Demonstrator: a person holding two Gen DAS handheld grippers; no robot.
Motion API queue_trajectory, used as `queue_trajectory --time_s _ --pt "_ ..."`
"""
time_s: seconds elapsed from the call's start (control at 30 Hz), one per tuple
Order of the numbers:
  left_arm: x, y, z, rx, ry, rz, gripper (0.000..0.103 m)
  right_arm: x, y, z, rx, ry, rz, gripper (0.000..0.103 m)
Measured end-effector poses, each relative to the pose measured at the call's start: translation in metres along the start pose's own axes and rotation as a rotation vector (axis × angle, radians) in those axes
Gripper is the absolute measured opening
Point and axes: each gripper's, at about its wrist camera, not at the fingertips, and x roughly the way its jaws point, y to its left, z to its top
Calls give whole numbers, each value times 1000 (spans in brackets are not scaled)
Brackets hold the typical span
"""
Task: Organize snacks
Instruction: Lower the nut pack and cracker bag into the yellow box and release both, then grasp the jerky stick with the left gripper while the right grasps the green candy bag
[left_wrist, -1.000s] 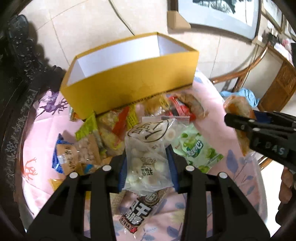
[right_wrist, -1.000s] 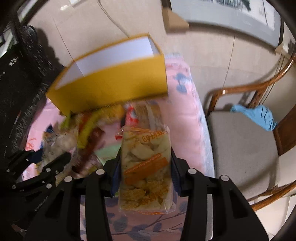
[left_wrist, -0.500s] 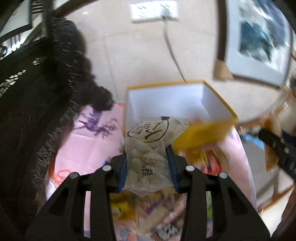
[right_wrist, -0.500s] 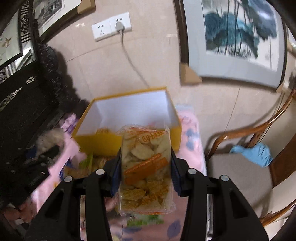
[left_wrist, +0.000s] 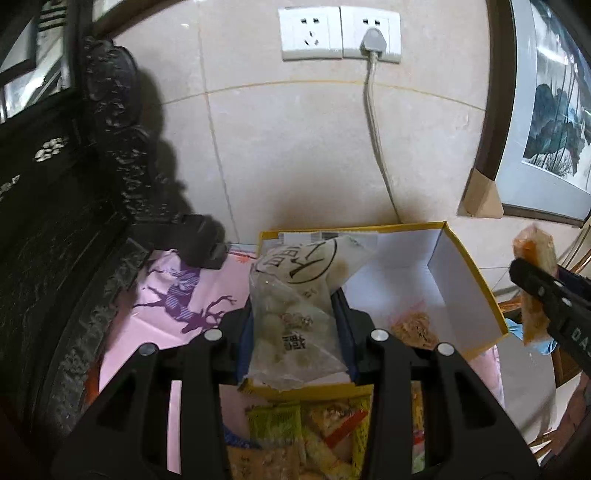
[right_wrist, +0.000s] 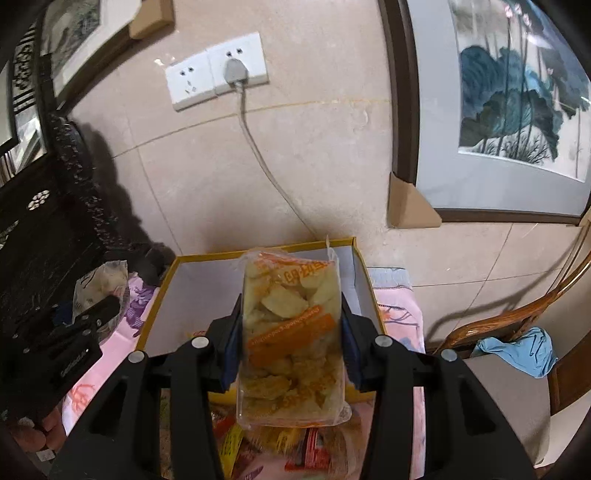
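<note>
Over pink tablecloth | yellow box by tiled wall | left hand-held gripper grips clear bag | right hand-held gripper grips chip pack

Glossy clear plastic wrapped the snack bag; the box looked matt yellow cardboard, white inside. Black matt plastic fingers; smooth pink cloth covered the desk.
</note>
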Motion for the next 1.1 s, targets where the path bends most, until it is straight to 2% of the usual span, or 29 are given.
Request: queue_trajectory --time_s 0.27,0.53,0.57,0.6,0.63,0.67,0.7,0.73,0.97,1.1 --pt "49 -10 11 29 28 11 38 46 -6 4 6 42 -1 46" --pt "70 -16 10 48 64 20 39 67 -7 6 0 54 -5 46" --pt "71 -14 10 33 65 13 49 68 -6 6 -2 47 -4 46" --pt "72 -13 11 16 66 7 68 68 -4 6 -21 47 -13 59" --pt "70 -11 11 -4 61 42 101 66 -4 6 -28 36 -23 94" --pt "66 -10 11 -18 31 83 101 61 -5 5 -24 5 -31 102" --pt "62 -11 11 -18 2 110 101 54 -6 5 -16 -26 -30 102" --pt "59 -11 12 -4 -16 105 101 53 -7 7 -14 -22 -27 102" --pt "43 8 9 -40 9 100 101 29 -23 7 52 -14 -51 102" --pt "19 24 -13 -11 29 122 101 3 -28 -26 18 40 -66 102"
